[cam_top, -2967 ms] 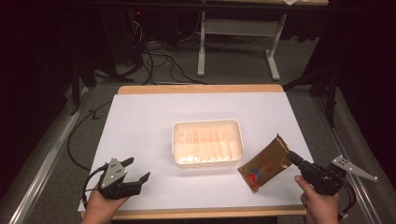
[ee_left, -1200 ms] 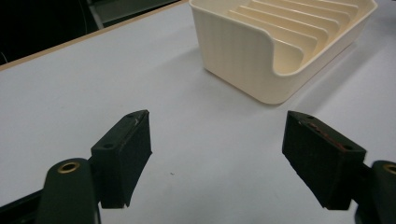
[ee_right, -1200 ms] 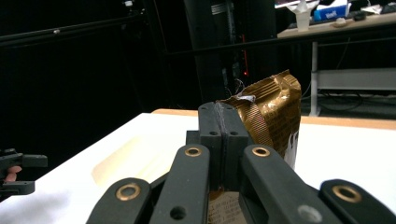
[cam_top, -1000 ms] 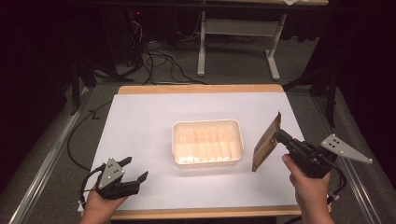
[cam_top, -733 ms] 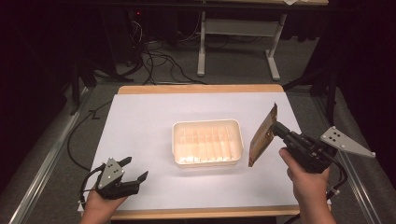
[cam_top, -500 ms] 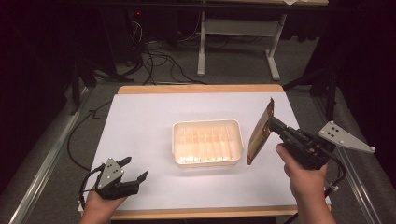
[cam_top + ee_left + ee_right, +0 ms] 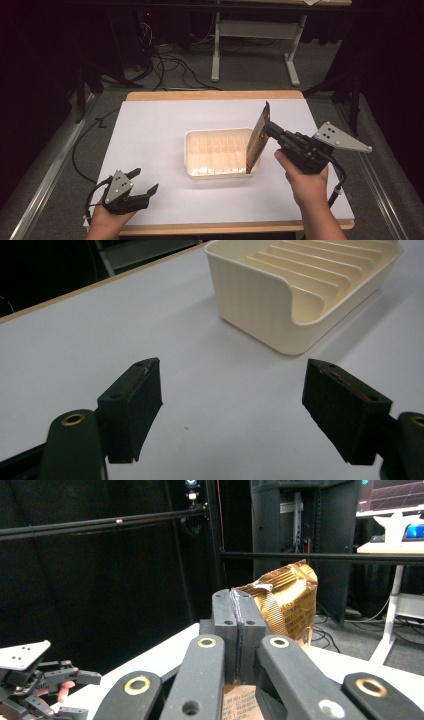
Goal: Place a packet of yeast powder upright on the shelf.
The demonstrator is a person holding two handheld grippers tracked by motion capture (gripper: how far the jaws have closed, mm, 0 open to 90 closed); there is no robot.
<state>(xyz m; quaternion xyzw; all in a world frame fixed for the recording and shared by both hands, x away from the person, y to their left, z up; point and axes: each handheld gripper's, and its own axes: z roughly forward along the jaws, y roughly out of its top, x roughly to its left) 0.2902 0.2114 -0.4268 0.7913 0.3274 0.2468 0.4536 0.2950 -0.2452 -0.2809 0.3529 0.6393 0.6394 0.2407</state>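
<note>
A gold packet was held by the right gripper, whose jaws were pressed together on one edge of it, as was plain in the right gripper view, where the two pads met on the crinkled foil. The packet was carried in the air, stood nearly on edge, with its long axis running from a lower corner near the person up and away toward the far side of the table. It was seen just at the right end of the cream tray, its lower corner over or just at the tray's right rim; whether it touched the rim could not be made out from the high view. The tray's ribbed floor lay to the left of the packet, so the coming move was judged to turn on that one relation: the packet would have to be carried leftward and tipped flat, its long axis brought in line with the tray's length, before being let go. The right hand was much the nearer to the tray. The left gripper was rested at the near left corner of the table, well apart from the tray, with its jaws wide apart and nothing between them.
</note>
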